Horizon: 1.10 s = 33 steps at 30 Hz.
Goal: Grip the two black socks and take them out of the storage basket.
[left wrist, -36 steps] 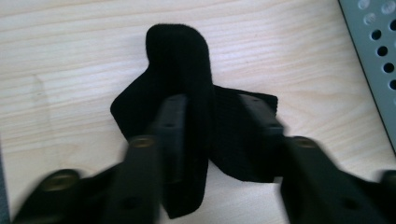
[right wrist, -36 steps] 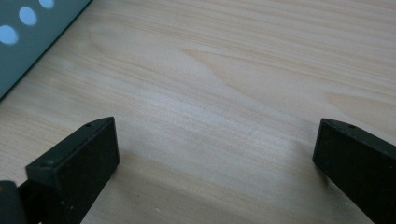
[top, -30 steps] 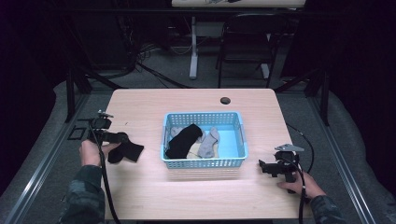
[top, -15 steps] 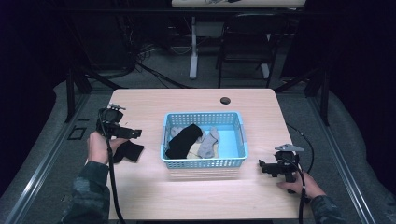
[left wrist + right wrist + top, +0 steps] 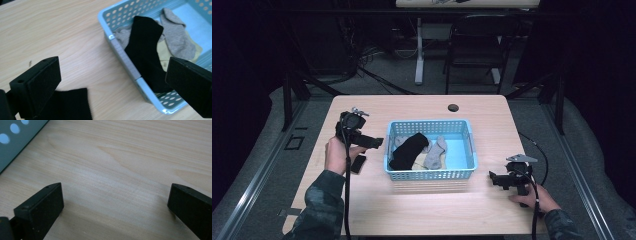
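Note:
A light-blue basket (image 5: 430,173) (image 5: 125,60) stands mid-table, holding a black sock (image 5: 409,150) (image 5: 145,47) and a grey sock (image 5: 435,152) (image 5: 175,37). Another black sock (image 5: 358,163) (image 5: 67,105) lies flat on the table, left of the basket. My left gripper (image 5: 374,142) (image 5: 112,67) hovers above that sock, pointing at the basket's left wall. Its jaws have just been opening and now stand wide, with nothing between them. My right gripper (image 5: 496,180) (image 5: 115,192) rests low over bare wood right of the basket, open and holding nothing.
A small dark round disc (image 5: 453,107) sits near the table's far edge. The basket's corner (image 5: 15,140) lies close to the right gripper. Chairs and a table leg stand in the dark beyond the table. Bare wood stretches in front of the basket.
My left gripper has risen and moved right toward the basket, leaving the black sock flat on the table. The right gripper has stayed still.

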Tool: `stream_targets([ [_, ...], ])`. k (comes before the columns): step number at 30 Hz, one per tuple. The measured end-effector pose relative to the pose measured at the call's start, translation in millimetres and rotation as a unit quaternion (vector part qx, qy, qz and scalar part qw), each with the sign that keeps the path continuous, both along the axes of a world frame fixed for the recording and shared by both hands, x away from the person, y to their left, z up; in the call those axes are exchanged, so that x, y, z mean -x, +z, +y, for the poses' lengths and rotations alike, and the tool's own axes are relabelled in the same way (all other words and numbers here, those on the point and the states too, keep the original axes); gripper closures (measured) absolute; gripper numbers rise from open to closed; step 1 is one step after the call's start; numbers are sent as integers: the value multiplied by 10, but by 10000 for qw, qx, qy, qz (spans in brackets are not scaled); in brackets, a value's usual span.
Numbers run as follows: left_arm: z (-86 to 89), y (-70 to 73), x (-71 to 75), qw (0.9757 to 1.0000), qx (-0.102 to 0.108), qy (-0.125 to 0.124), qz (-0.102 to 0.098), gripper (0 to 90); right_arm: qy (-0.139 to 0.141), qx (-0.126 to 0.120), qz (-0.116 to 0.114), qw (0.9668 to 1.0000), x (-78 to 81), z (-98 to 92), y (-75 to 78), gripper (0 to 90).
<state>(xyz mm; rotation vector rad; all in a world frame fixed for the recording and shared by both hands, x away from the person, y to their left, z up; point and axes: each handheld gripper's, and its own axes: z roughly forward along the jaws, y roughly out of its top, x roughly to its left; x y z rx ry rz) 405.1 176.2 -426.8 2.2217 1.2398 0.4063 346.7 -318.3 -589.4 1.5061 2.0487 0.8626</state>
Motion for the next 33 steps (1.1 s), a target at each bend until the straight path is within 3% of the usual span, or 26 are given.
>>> stream_targets([
  [7, -297, -87, -21, 9993, -124, -344, 108, 37, 0, 0, 0, 10000, 0, 0, 0, 0],
  [15, -566, -235, -62, 9964, -296, -711, 342, 109, 0, 1, 2, 10000, 0, 0, 0, 0],
  [22, -712, -360, -56, 9910, -471, -1061, 661, 168, 1, 1, 1, 10000, 0, 0, 0, 0],
  [27, -795, -475, -45, 9841, -622, -1331, 995, 212, 1, 1, 1, 10000, 0, 0, 0, 0],
  [33, -845, -560, -63, 9793, -706, -1462, 1206, 318, -1, 1, 2, 10000, 0, 0, 0, 0],
])
